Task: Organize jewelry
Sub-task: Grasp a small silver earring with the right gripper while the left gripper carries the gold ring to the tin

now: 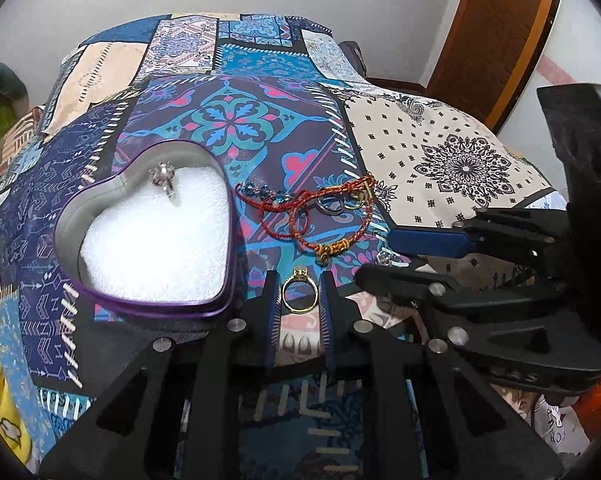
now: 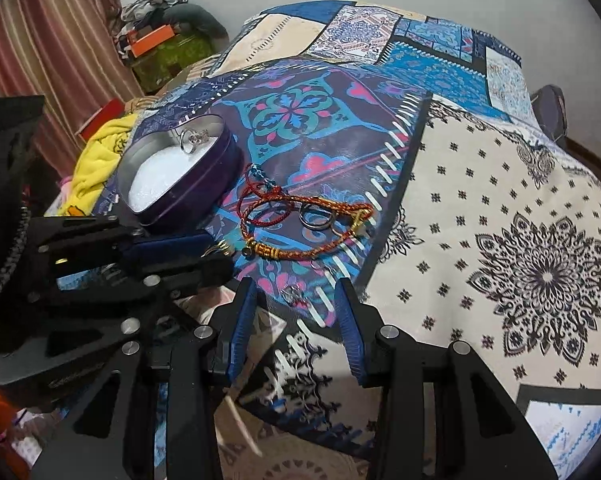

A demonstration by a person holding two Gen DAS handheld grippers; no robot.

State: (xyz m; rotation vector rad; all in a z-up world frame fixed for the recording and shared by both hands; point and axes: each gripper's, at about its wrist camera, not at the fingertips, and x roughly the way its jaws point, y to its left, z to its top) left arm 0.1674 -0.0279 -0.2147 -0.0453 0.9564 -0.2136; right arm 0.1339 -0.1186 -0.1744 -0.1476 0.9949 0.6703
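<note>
One silver ring sits in the purple heart-shaped tin, left tongs pinch a gold ring, right tongs spread, red cord bracelets remain on the bed.

Left gripper, right gripper: black angular linkage arms, round silver pivot pins, blue ribbed finger pads

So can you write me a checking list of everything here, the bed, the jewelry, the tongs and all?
Surface: patchwork bedspread.
Job's things: heart tin with white foam, silver ring inside; gold ring; thread bracelets; plain rings; tiny clear-stone piece.
Clutter: yellow cloth.
Grippers: left tongs around the gold ring, grip unclear; right tongs open.
Cables: nothing seen.
Surroundings: curtain, wooden door.
</note>
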